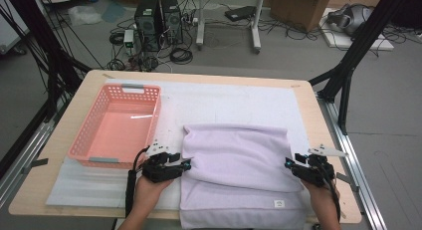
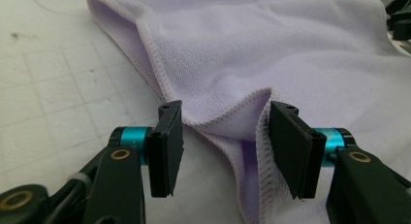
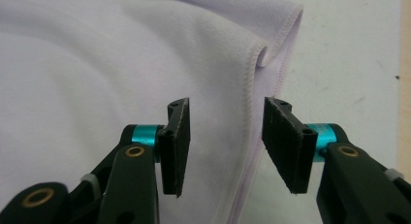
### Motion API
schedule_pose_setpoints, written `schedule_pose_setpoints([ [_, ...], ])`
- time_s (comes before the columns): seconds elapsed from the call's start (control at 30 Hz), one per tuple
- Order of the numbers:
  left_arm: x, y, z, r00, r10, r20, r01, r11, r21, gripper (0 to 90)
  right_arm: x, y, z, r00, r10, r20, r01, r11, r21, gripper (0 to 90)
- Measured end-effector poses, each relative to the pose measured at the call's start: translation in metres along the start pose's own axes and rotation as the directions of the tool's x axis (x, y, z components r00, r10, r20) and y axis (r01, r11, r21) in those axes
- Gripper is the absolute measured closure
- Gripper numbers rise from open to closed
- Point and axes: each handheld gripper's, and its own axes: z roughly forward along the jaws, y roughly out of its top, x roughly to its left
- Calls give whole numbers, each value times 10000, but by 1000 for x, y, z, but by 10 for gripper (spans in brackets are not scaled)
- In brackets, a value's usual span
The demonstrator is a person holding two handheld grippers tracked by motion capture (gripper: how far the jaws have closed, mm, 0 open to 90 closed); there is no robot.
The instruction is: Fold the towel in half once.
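Towel: the lilac towel lay folded on the white mat at the near middle of the surface, its folded upper layer covering the far part and a single lower layer reaching toward you, with a small white label near its near right corner.

Left gripper: your left gripper sat at the towel's left edge, beside the near end of the folded layer. In the left gripper view the left gripper had its fingers spread apart, with the stitched hem of the towel rising into the gap between them; neither pad pressed the cloth.

Right gripper: your right gripper sat at the towel's right edge, across from the left one. In the right gripper view the right gripper had its fingers spread too, straddling the towel's stitched edge, one finger over the cloth and the other over the white mat.

Hands: your left hand and right hand came in from the near edge, each holding its tool low at the towel.

Basket: a pink plastic basket stood on the left of the surface, just beside the towel's far left corner, apart from it.

Beyond the surface: computer towers and cables lay on the floor, and a cardboard box stood farther right.
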Motion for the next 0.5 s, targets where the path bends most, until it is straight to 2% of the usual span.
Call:
schedule_pose_setpoints([
  [0.07,0,0,8,10000,-15,91,12,9996,290,476,-3,0,13,10000,24,-18,-24,9997,235,659],
  [0.1,-1,-1,11,10000,57,53,-59,9991,408,485,-3,-1,18,10000,9,-28,-7,9989,458,744],
  [0.13,-2,-2,14,9998,183,14,-183,9981,591,518,-4,-1,21,9999,-52,-124,59,9982,589,800],
  [0.17,-6,-3,15,9986,458,-247,-444,9976,537,575,-4,-2,21,9997,-68,-228,82,9982,599,834],
  [0.2,-7,-4,15,9988,496,-60,-491,9966,667,670,-4,-2,20,9996,-121,-268,137,9979,633,841],
  [0.23,-10,-5,14,9968,789,-149,-776,9944,713,817,-4,-2,18,9995,-170,-277,187,9978,644,845],
  [0.37,-15,-9,1,9961,878,27,-878,9950,480,845,-6,-5,4,9988,-33,-489,65,9979,650,847],
  [0.43,-16,-11,-9,9966,785,232,-792,9964,316,849,-8,-8,-5,9976,202,-669,-158,9977,657,846],
  [0.5,-17,-15,-18,9960,747,489,-762,9967,283,849,-8,-11,-13,9961,242,-854,-180,9972,723,845],
])
